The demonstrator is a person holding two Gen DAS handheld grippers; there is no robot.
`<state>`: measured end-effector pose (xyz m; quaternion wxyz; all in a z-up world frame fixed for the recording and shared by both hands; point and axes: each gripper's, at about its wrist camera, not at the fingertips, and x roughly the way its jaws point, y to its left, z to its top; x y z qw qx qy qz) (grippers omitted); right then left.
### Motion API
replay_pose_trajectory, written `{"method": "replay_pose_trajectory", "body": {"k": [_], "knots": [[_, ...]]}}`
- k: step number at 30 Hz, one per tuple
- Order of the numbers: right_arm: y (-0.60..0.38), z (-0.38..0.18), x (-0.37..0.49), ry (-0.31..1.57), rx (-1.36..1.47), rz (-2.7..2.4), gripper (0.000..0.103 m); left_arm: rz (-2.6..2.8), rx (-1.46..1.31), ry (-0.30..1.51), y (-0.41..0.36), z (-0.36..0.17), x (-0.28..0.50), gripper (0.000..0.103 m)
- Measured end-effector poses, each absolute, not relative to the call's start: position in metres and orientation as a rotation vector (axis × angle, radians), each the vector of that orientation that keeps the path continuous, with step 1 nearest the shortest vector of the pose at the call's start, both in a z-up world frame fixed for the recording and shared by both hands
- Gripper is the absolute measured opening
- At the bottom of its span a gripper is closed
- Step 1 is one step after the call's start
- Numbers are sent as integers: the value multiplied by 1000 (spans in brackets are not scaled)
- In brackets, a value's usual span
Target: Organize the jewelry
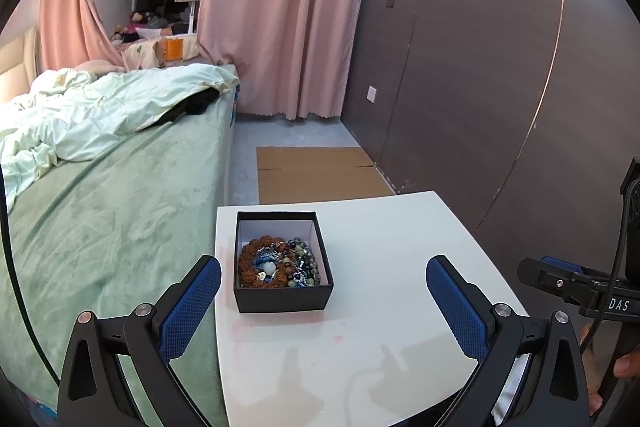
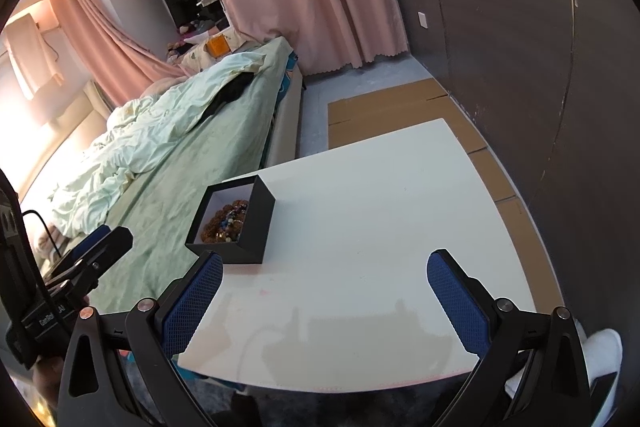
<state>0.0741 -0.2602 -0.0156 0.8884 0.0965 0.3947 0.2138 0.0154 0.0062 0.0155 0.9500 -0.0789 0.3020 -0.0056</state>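
Beside a bed with a green cover stands a white table, pink curtains hanging far behind it. On the table's left part sits a black box, lidless, holding beaded bracelets piled together. The left gripper hovers near the table's near edge, jaws spread wide and empty. The right gripper hangs likewise, wide apart and empty, the box just beyond its left finger.
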Motion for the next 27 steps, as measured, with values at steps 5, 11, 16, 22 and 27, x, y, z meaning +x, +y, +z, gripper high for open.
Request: {"method": "replay_pose_trajectory", "body": {"k": [5, 11, 16, 22, 27], "knots": [[-260, -16, 75, 822, 200, 442, 103, -11, -156, 612, 6, 15, 16, 102], [-260, -17, 75, 824, 200, 440, 103, -14, -153, 613, 6, 14, 16, 102], [-261, -17, 74, 827, 202, 439, 103, -16, -151, 616, 6, 13, 15, 102], [-261, -19, 74, 827, 201, 438, 103, -28, -150, 620, 6, 12, 16, 102], [-261, -19, 74, 828, 202, 437, 103, -31, -147, 620, 6, 12, 15, 102]]}}
